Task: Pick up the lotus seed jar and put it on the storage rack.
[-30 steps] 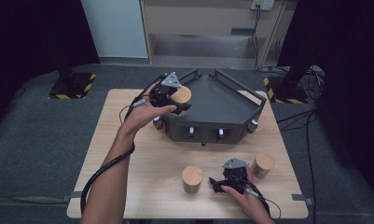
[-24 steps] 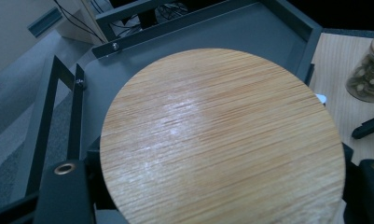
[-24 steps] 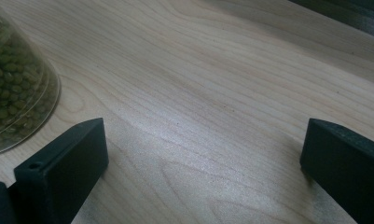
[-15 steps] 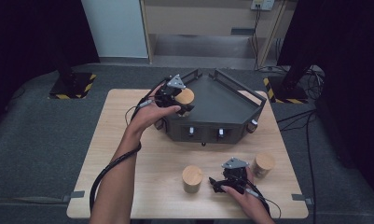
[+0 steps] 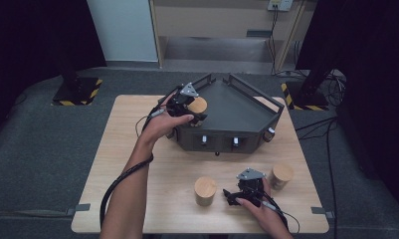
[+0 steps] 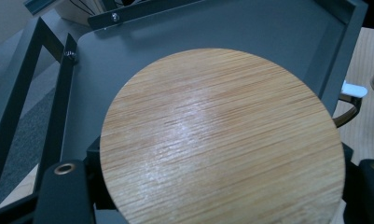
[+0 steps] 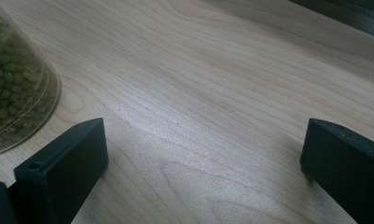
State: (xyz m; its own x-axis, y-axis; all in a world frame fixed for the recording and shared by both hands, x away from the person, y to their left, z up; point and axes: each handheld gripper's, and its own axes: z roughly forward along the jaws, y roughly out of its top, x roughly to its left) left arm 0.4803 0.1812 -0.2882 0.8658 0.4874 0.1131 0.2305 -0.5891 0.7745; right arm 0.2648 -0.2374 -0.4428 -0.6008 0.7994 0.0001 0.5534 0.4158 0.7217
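Note:
My left gripper (image 5: 193, 110) is shut on a jar with a round wooden lid (image 5: 197, 105) and holds it over the left corner of the dark grey tray (image 5: 237, 107). In the left gripper view the lid (image 6: 222, 140) spans the jaws, with the tray floor (image 6: 278, 42) beneath it. My right gripper (image 5: 237, 191) rests low on the wooden table (image 5: 137, 149), open, between two more wooden-lidded jars (image 5: 205, 190) (image 5: 280, 175). Nothing lies between its jaws (image 7: 203, 154). A clear jar of green beans (image 7: 17, 79) stands just left of them.
The tray sits on a dark base with knobs (image 5: 219, 142) at the middle back of the table. Its rails (image 6: 17, 98) rise around the edges. Black cables (image 5: 122, 179) trail from both grippers. Dark floor surrounds the table.
The left gripper has carried the jar slightly to the right and down toward the tray floor. The right gripper has stayed in place.

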